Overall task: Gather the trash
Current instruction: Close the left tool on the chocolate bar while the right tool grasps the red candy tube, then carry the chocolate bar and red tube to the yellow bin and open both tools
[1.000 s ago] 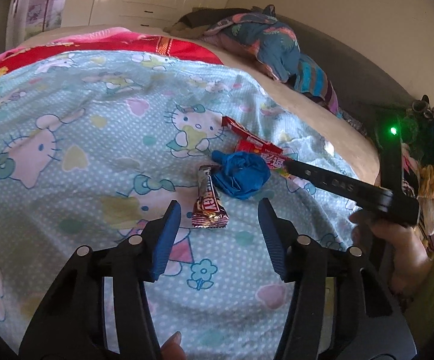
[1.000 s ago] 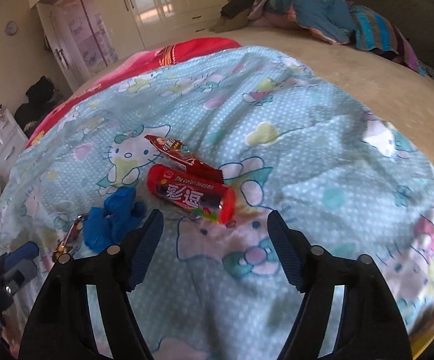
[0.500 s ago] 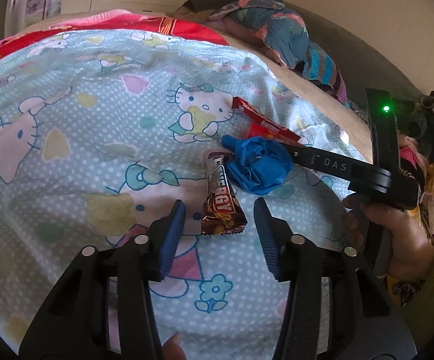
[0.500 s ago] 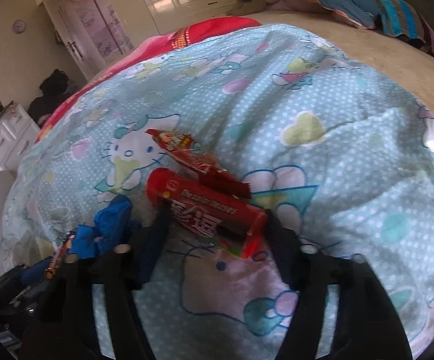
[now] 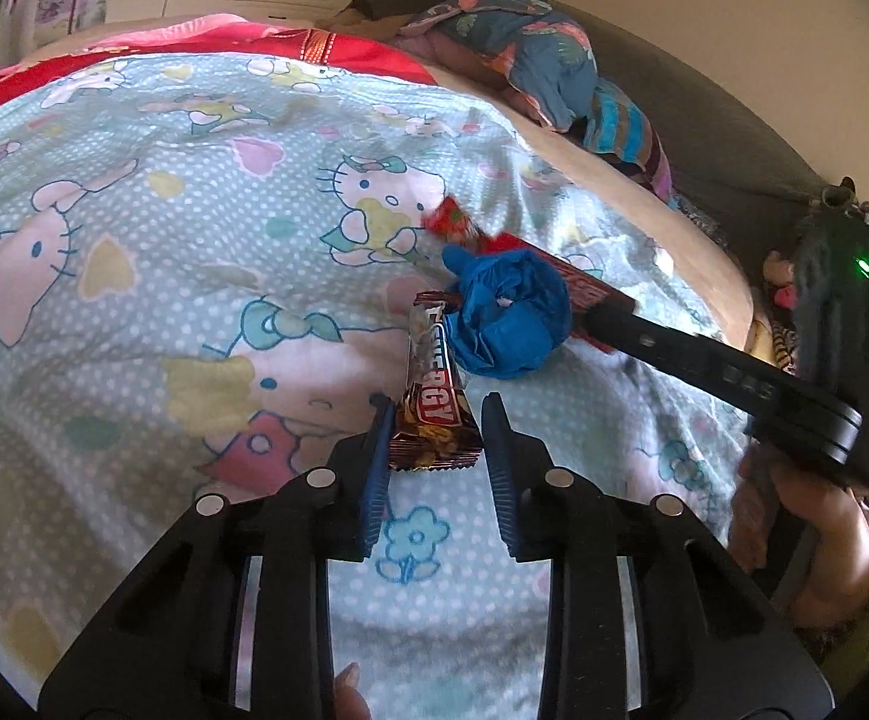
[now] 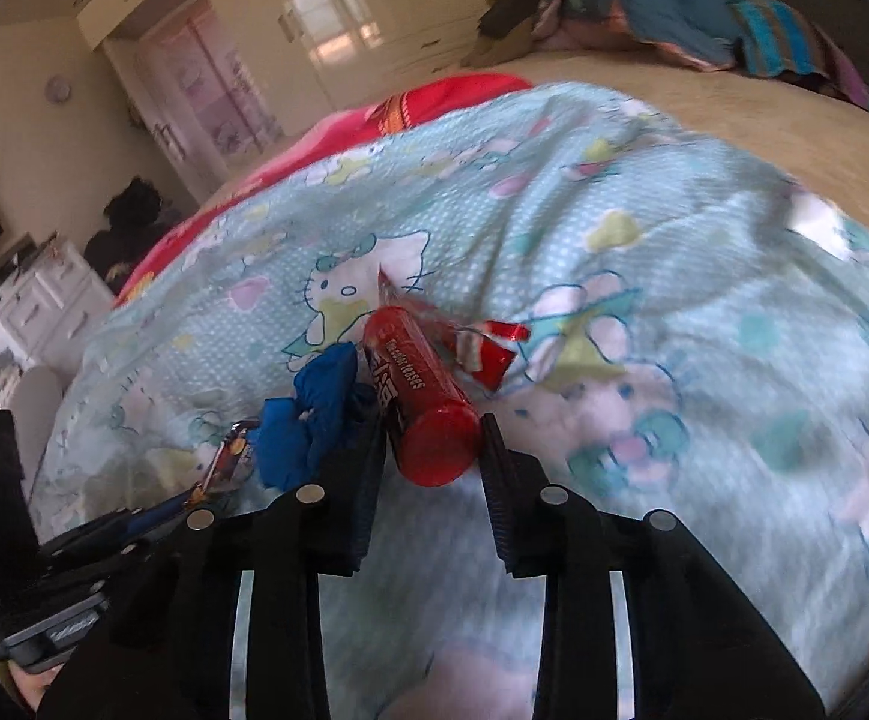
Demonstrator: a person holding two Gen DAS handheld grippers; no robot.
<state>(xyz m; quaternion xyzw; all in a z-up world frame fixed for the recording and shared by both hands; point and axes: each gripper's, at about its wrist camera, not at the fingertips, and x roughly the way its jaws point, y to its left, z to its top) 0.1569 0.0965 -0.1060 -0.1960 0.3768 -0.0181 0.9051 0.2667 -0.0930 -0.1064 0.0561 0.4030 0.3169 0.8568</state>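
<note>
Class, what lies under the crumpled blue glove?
The energy bar's top end tucks under the blue glove; beyond it the red wrapper pokes out. Anything else beneath is covered.

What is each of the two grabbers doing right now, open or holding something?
Left gripper: jaws just closing around the energy bar wrapper; contact cannot be told.
Right gripper: jaws just closed on the red candy tube.
</note>
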